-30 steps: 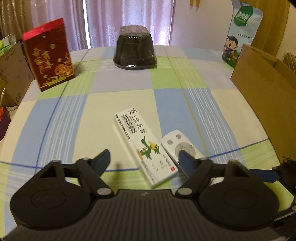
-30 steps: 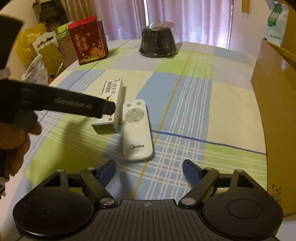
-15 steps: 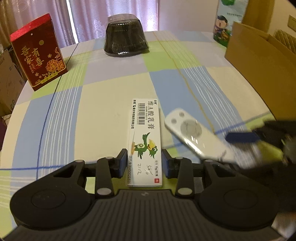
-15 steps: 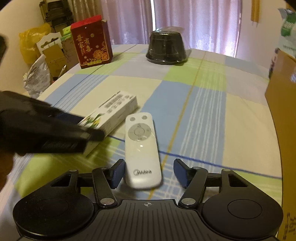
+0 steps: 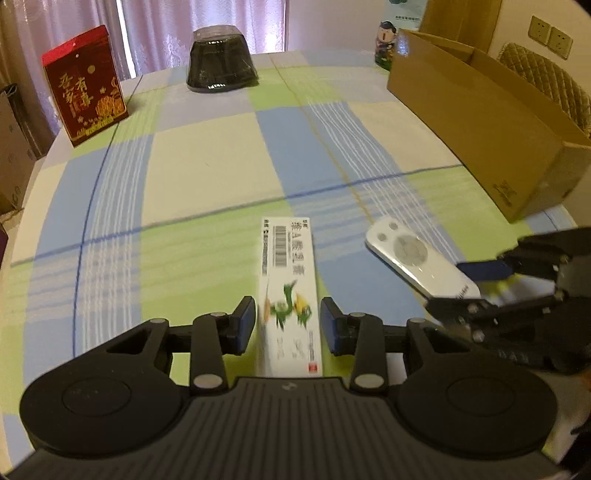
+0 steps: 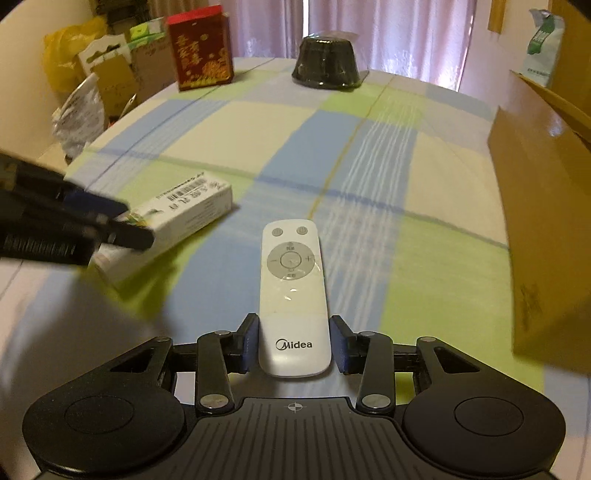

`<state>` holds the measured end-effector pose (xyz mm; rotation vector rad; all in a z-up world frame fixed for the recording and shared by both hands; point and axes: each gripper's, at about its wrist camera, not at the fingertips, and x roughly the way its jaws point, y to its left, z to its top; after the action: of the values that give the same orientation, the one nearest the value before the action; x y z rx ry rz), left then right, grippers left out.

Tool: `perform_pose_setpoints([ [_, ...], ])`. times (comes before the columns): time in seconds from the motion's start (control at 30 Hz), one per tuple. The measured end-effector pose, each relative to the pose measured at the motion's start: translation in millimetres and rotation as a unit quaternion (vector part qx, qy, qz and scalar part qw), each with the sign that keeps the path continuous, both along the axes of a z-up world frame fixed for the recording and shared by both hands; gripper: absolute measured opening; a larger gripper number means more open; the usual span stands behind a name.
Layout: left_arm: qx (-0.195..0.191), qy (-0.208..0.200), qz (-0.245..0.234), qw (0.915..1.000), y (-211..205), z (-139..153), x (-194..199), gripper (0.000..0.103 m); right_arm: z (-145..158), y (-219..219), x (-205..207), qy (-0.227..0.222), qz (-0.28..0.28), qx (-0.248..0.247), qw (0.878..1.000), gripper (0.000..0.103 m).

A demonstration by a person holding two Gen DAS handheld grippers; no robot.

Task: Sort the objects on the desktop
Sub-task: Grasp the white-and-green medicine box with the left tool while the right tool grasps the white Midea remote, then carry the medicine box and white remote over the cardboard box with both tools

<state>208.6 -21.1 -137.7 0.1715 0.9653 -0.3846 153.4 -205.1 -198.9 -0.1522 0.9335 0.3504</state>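
Round table (image 5: 207, 158) in checked cloth, pale curtains (image 6: 399, 33) behind, wall sockets (image 5: 550, 31), quilted chair (image 5: 550, 81).

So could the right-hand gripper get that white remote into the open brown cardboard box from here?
Probably yes: the right gripper already brackets the white remote, and bare tablecloth lies between it and the open brown cardboard box.

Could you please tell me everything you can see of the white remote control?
The white remote control is a slim, glossy plastic bar with rounded ends. It has two small round buttons at its far end, a grey circular pad below them and "Midea" printed near its close end. The right gripper brackets that end; contact unclear. The checked tablecloth lies below.
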Motion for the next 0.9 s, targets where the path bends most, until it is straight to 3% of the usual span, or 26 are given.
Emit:
perform_pose_setpoints([
  [0.13,0.016,-0.001,-0.006,0.9999,-5.5,-4.0,-8.4,0.041,-1.0,-3.0,-10.7,-0.004,-0.003,0.000,1.000,0.041],
  [0.2,0.015,-0.005,-0.003,0.9999,-5.1,-3.5,-8.0,0.046,-0.3,-2.8,-6.7,-0.005,-0.013,0.004,1.000,0.060],
  [0.23,0.016,-0.008,-0.001,0.9998,-4.8,-3.5,-6.9,0.047,-0.1,-2.2,-3.9,-0.008,-0.015,0.007,1.000,0.063],
  [0.9,0.010,0.005,0.010,0.9999,-6.6,-20.3,13.5,0.047,-6.9,3.8,17.4,-0.018,-0.012,0.007,1.000,0.062],
])
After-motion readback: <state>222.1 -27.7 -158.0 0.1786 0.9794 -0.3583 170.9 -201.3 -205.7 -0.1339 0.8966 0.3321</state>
